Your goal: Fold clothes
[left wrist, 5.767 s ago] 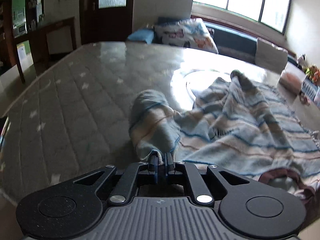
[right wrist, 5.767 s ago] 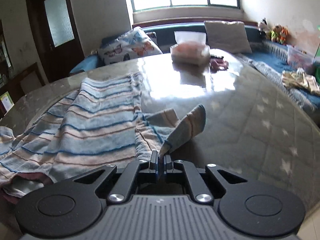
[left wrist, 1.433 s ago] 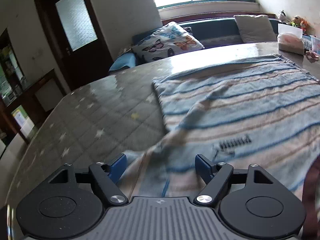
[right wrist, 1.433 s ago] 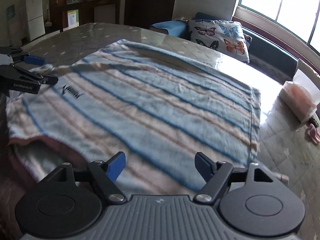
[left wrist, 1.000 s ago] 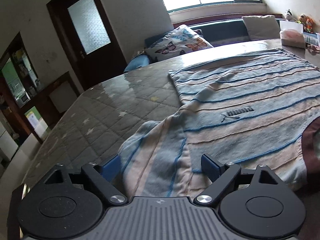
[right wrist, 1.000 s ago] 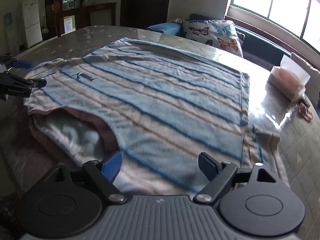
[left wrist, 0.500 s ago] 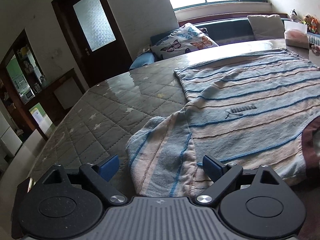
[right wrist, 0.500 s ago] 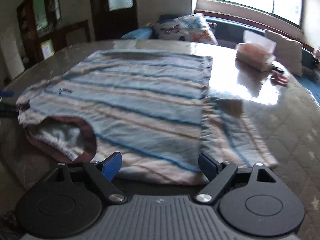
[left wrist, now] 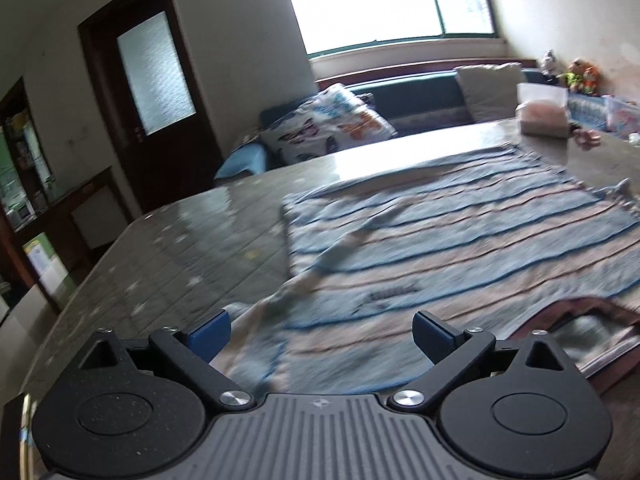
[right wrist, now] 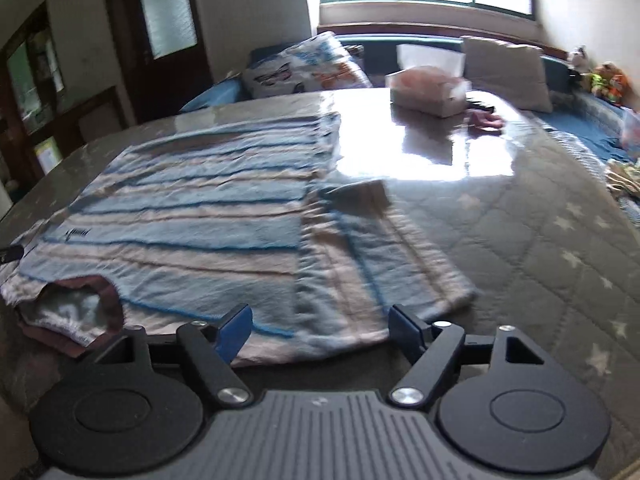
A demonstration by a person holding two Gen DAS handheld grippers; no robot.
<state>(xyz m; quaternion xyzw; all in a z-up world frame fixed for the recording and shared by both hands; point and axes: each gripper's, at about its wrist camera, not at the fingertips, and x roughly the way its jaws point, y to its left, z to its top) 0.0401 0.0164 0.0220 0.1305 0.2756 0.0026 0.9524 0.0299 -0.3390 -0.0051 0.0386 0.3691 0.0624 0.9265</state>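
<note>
Left claw (left wrist: 322, 332) hovering spread wide, gripping nothing, blue pads (left wrist: 210, 334) straddling the near sleeve of the striped shirt (left wrist: 460, 248). Right claw (right wrist: 320, 330) likewise gaping, empty, poised over the other sleeve (right wrist: 384, 264). Lying flat, front up, on the quilted table (right wrist: 540, 248), maroon collar (right wrist: 106, 300) nearest. Beyond, sitting on the tabletop: tissue box (right wrist: 430, 94); butterfly pillow (right wrist: 304, 68) behind.

Left wrist view motion-blurred: shirt (left wrist: 460, 248) stripes smear, chest logo (left wrist: 394, 293) unreadable, right sleeve cut off by the frame edge. Right wrist view: left sleeve runs past the left edge; plush toys (right wrist: 606, 76) far right too small to identify.
</note>
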